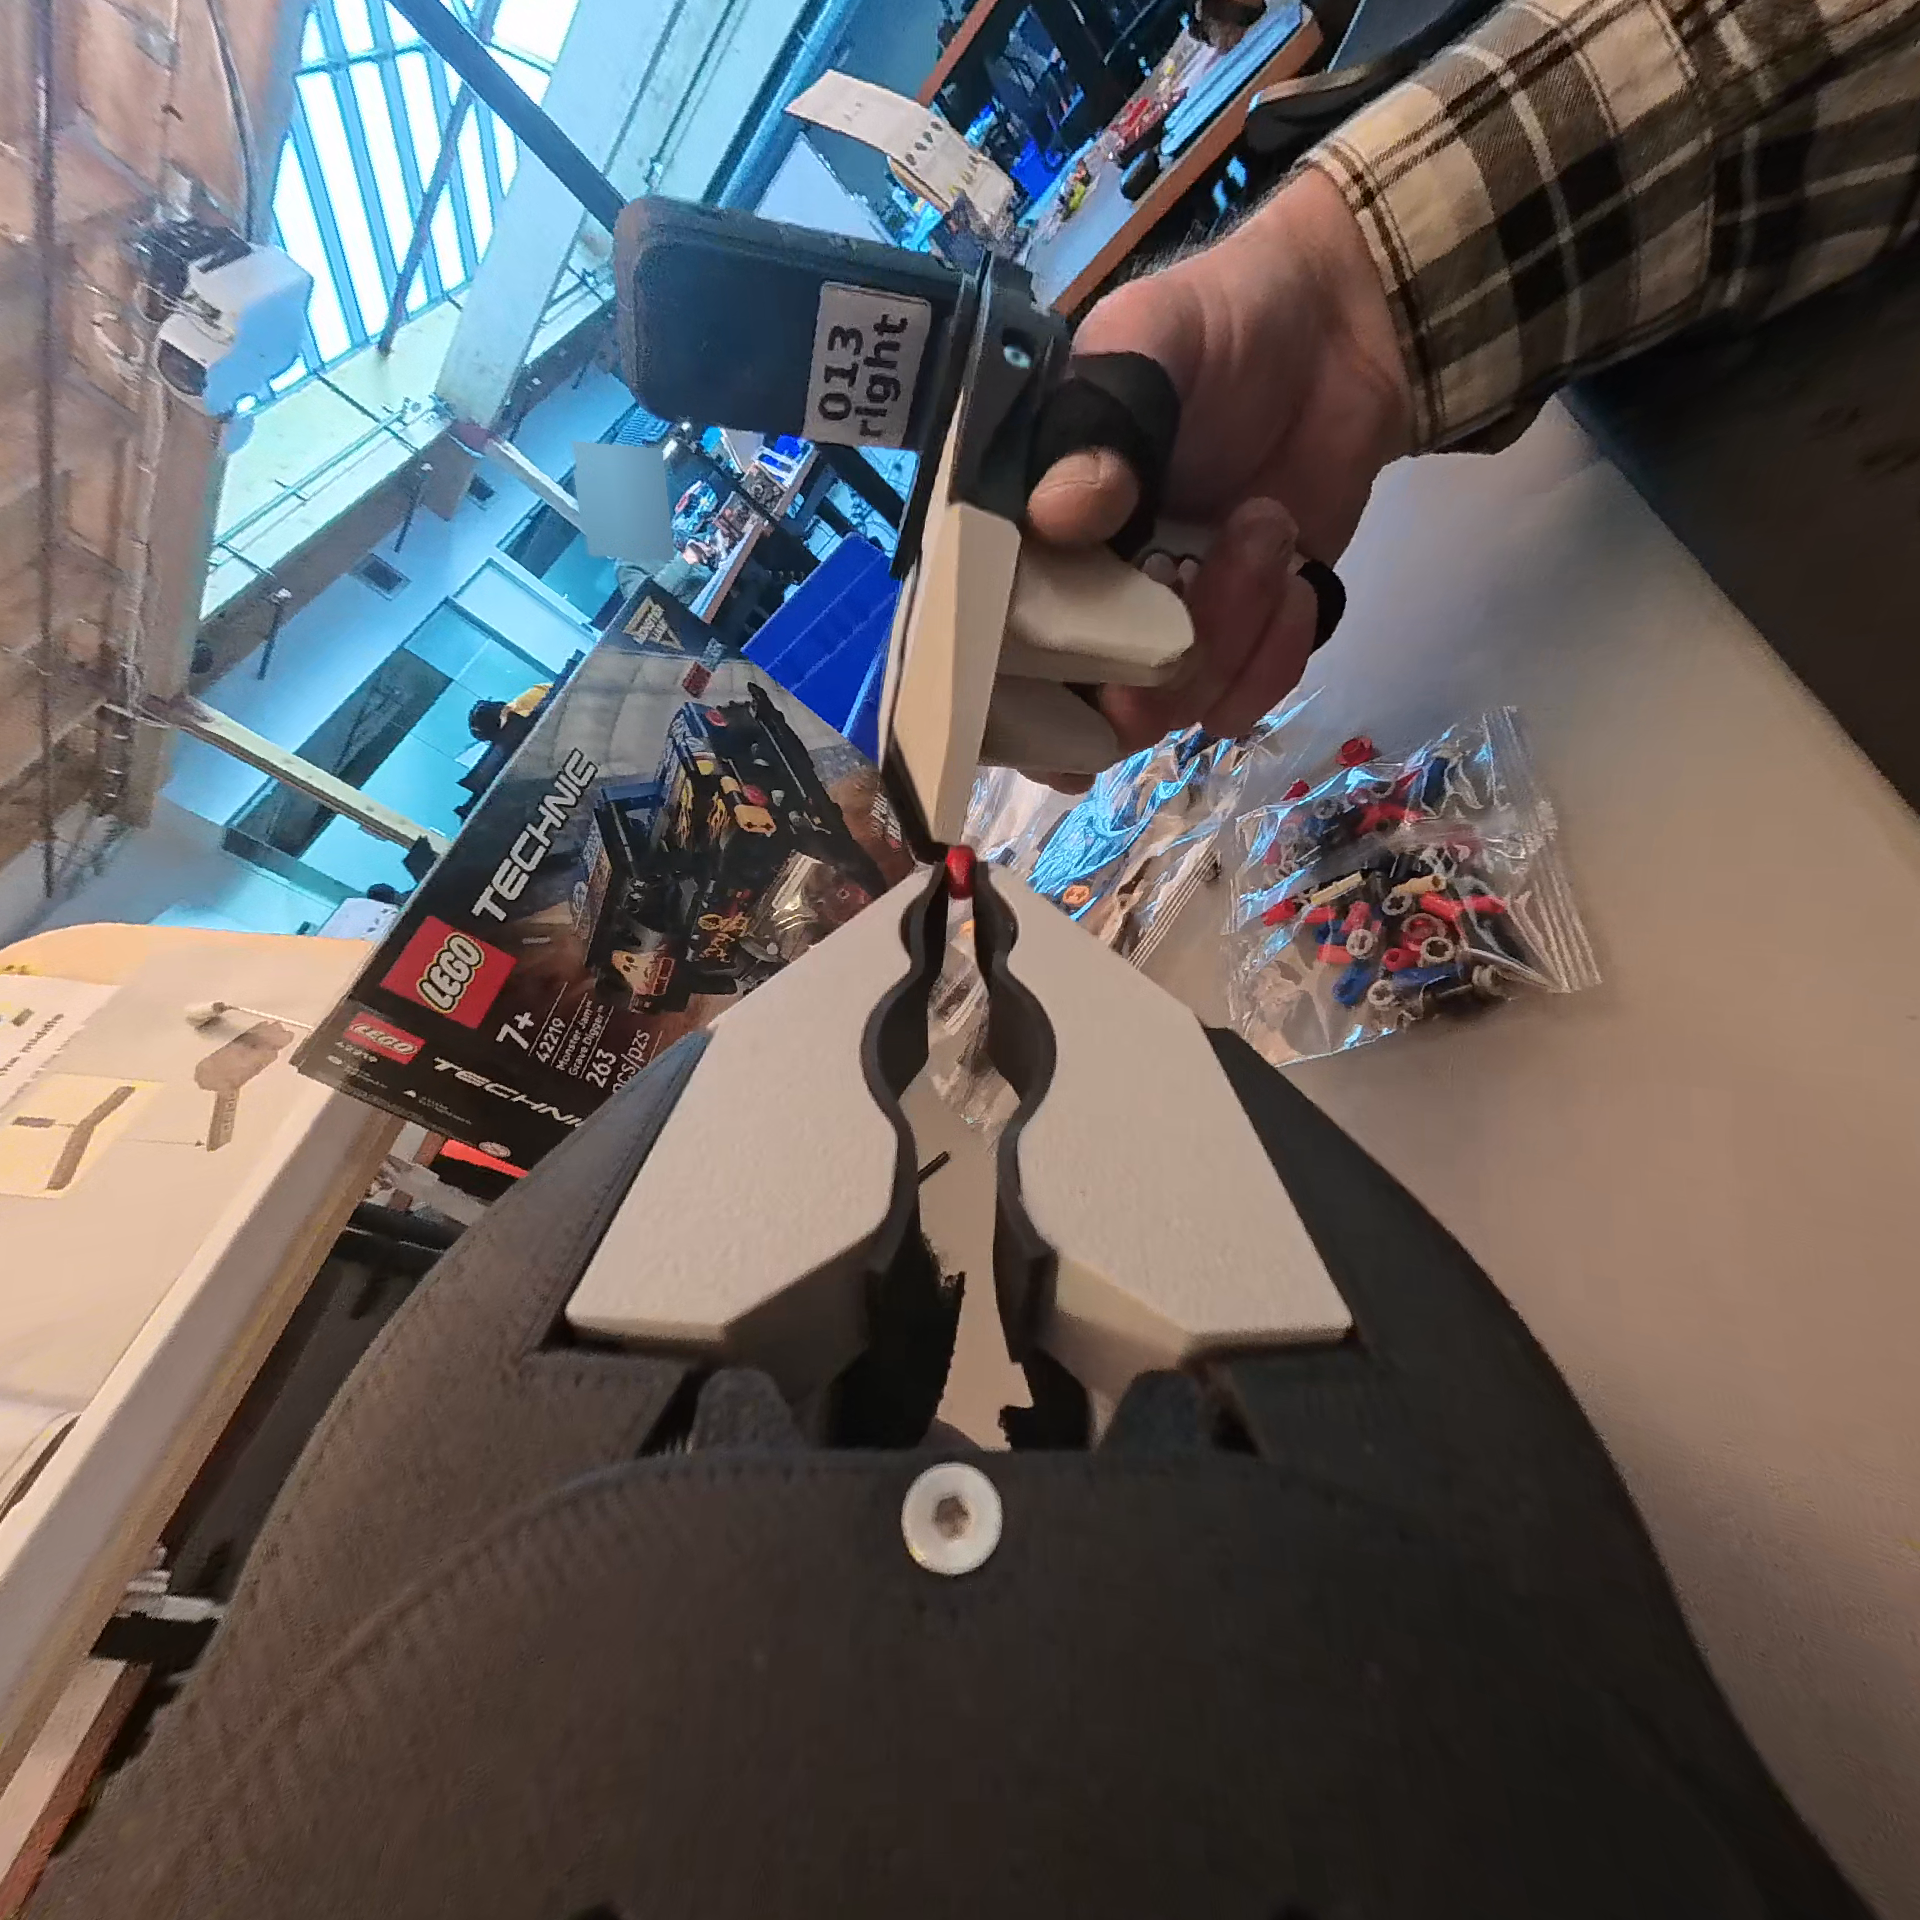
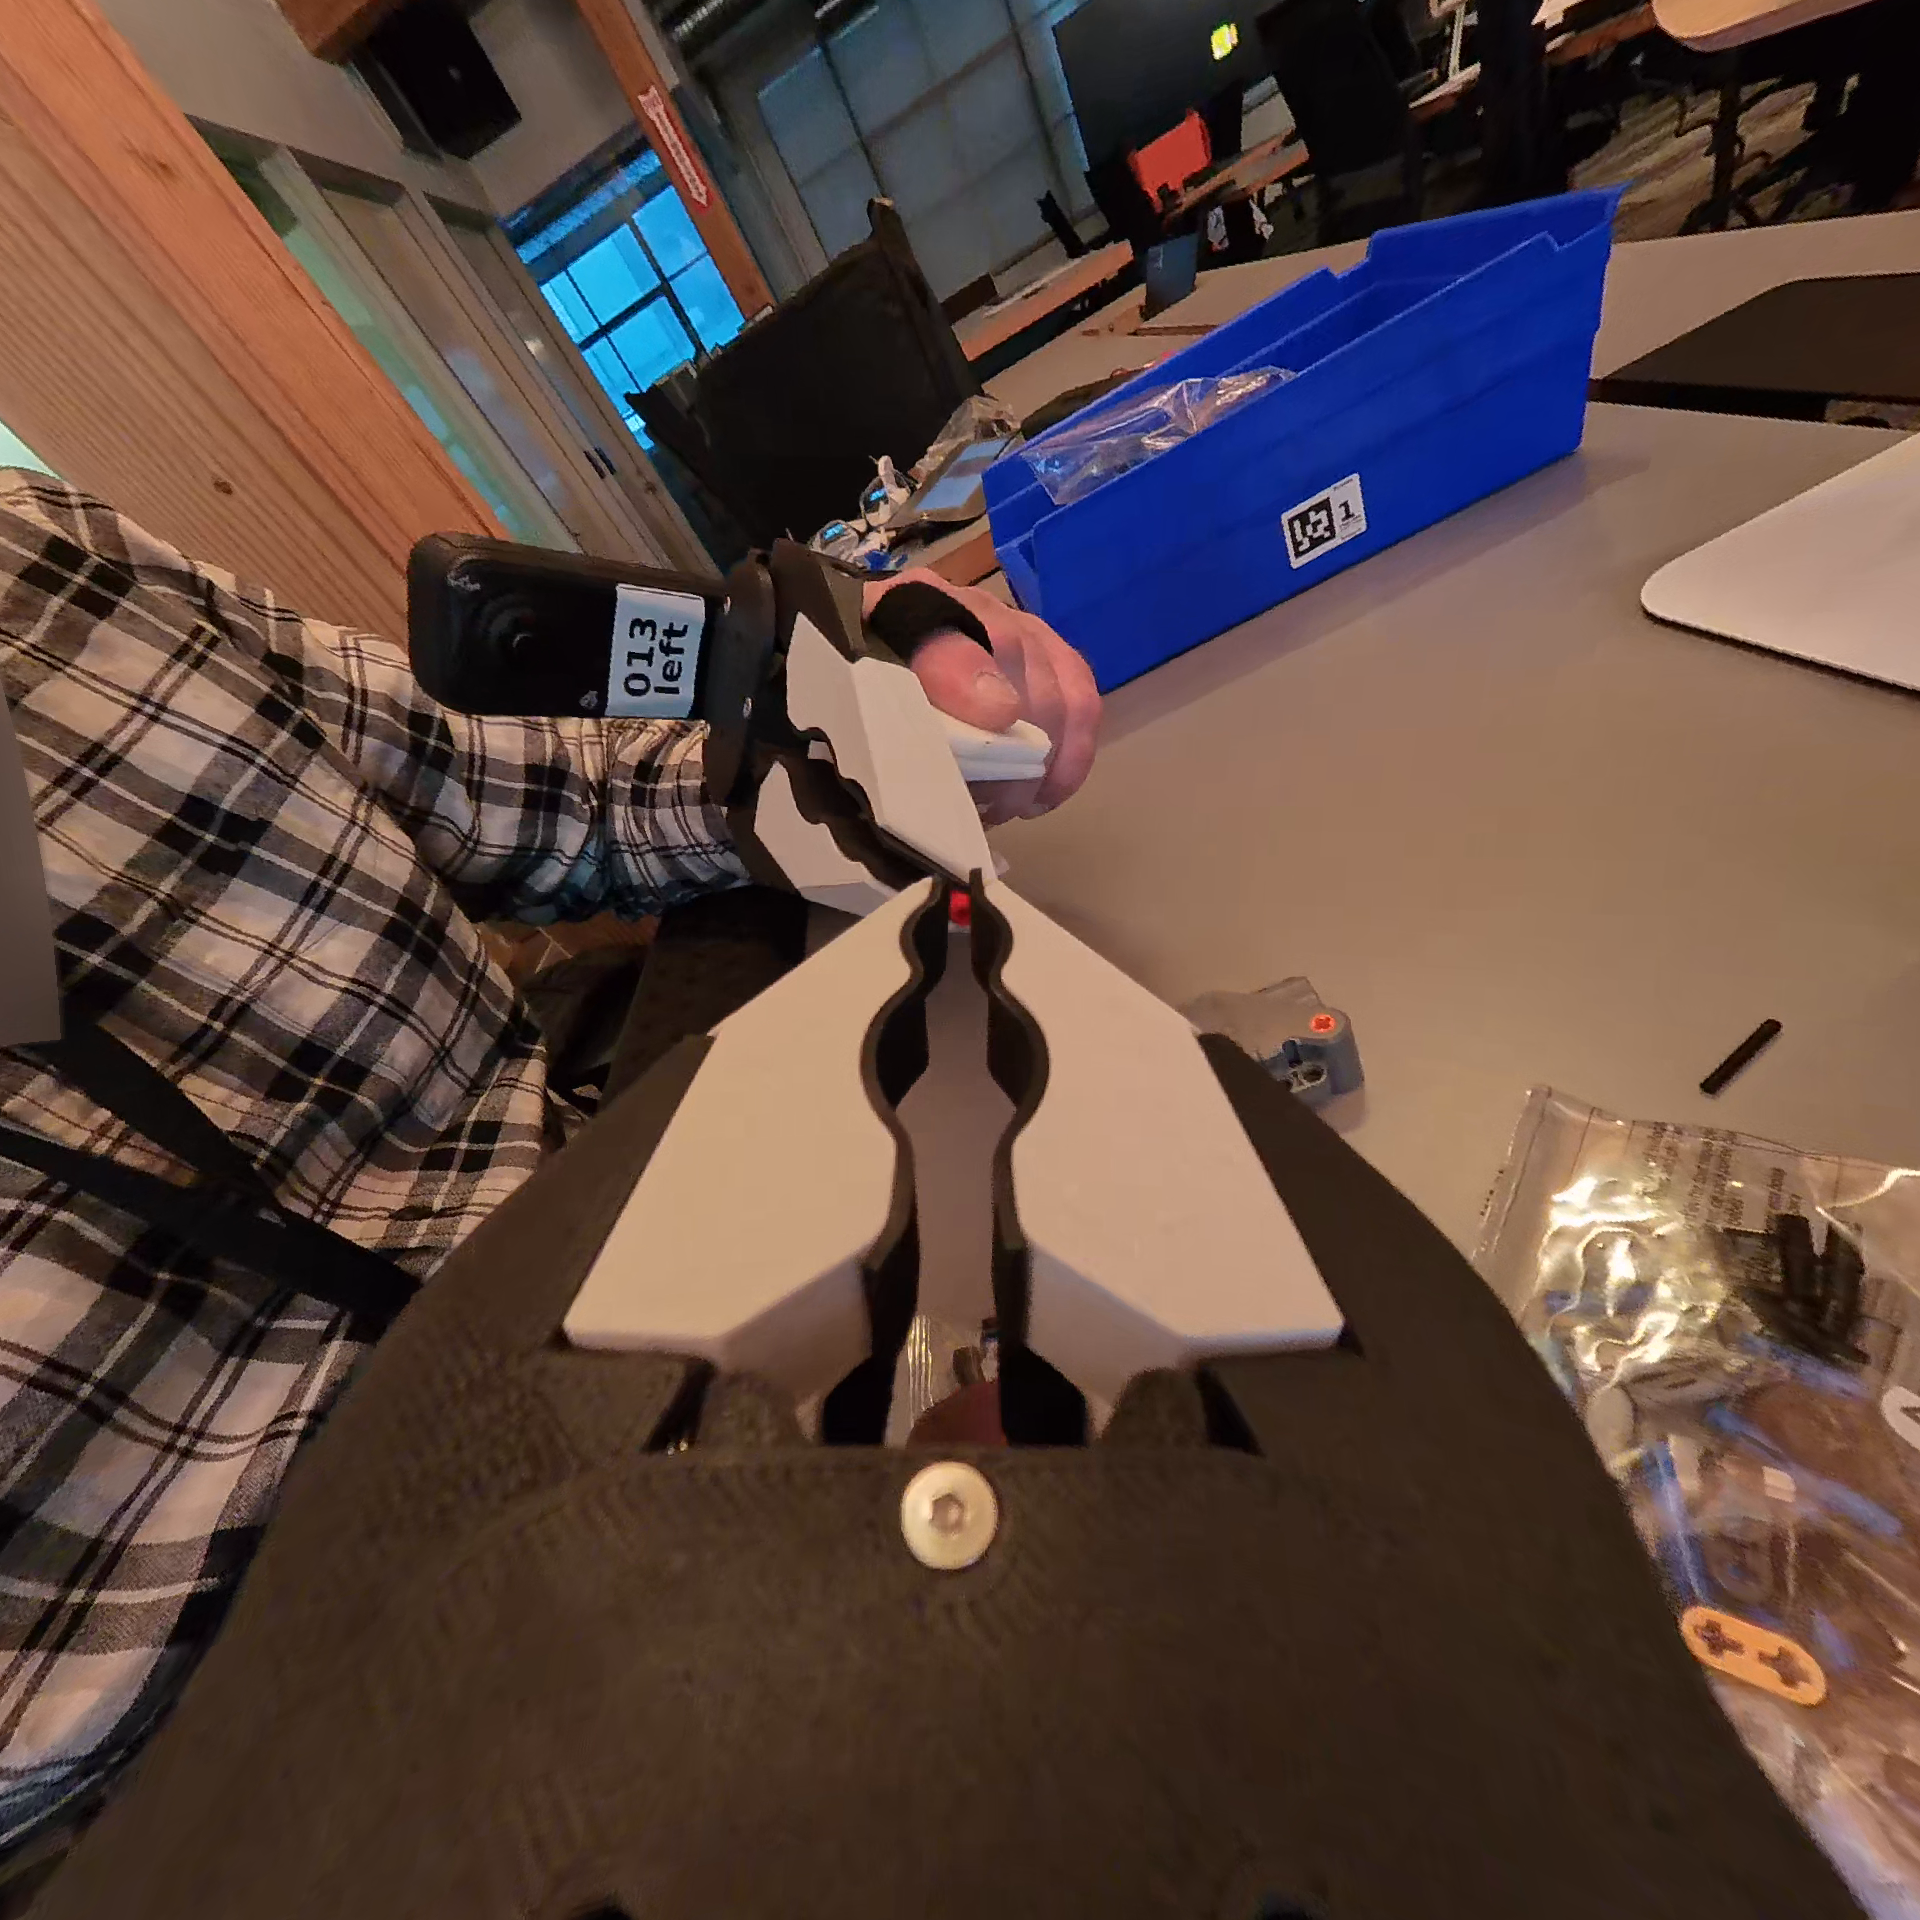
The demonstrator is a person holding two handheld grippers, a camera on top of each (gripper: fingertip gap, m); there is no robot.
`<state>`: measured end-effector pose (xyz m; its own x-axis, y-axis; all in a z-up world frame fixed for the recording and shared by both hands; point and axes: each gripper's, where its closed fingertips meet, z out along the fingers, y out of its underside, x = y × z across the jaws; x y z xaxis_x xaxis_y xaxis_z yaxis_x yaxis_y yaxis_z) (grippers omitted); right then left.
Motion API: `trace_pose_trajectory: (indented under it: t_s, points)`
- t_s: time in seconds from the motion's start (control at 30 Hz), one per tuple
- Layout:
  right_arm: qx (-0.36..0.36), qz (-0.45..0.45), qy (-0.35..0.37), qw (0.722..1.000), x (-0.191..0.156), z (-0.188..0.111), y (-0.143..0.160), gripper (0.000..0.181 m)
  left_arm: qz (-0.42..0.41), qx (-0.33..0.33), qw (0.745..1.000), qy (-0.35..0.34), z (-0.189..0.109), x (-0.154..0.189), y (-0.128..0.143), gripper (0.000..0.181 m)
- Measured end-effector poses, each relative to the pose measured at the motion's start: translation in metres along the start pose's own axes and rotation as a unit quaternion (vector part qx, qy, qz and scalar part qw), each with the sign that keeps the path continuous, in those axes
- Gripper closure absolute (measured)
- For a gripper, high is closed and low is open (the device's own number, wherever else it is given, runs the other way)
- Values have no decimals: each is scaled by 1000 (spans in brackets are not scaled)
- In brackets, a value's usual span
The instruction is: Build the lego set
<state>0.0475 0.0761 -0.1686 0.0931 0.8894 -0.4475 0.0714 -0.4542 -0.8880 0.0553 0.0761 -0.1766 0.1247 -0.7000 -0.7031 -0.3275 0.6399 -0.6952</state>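
**Small red piece being held at both gripper tips, above the table**

- Step in hand, as judged: a tiny red plastic Lego piece is being handed across or worked between the two tools, well up off the grey tabletop. Early in the build, by the look of it; no assembled model is being seen in either view.
- Left gripper: white jaws are being pressed almost together, pinching the red piece at the very tips.
- Right gripper: jaws likewise nearly closed at the tips, with the same red piece sitting between them. Which tool is bearing the load cannot be told.
- Both tools are being met tip to tip; the other tool's white finger is touching or just beside the piece in each view.
- Next move, as judged: one grip must be eased off while the other is kept firm, or the piece will be dropped.
- Spare parts: a clear zip bag of red, blue and black small parts is lying on the table; a grey motor-like block with an orange dot and a short black axle are lying apart.
- Writing: a printed cardboard set box, white stickers on each tool's camera, and a square-code tag on the blue plastic bin are all bearing print; none is being transcribed.
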Motion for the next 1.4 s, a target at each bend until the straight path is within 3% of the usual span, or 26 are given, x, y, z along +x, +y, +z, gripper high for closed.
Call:
trace_pose_trajectory:
  t_s: [0.17,0.53,0.63,0.77,0.9,1.0,1.4]
  points:
    - [-6,3,2,1000,1,0,3,173,-7,6,1000,-8,-1,-3,-2,179]
    - [-18,-14,11,1000,2,2,4,178,-13,8,1000,2,-1,-1,0,179]
    - [-69,-57,74,993,19,-1,16,178,-50,-15,998,40,-4,-2,18,155]
    - [-185,-146,145,961,36,3,40,178,-144,-65,979,125,-6,7,56,144]
    - [-293,-216,177,914,47,11,65,179,-158,-106,967,168,0,30,78,144]
    - [-333,-240,181,894,53,16,74,179,-139,-151,961,188,2,46,95,150]
    - [-414,-280,177,848,64,22,82,178,-137,-125,966,183,3,49,92,169]
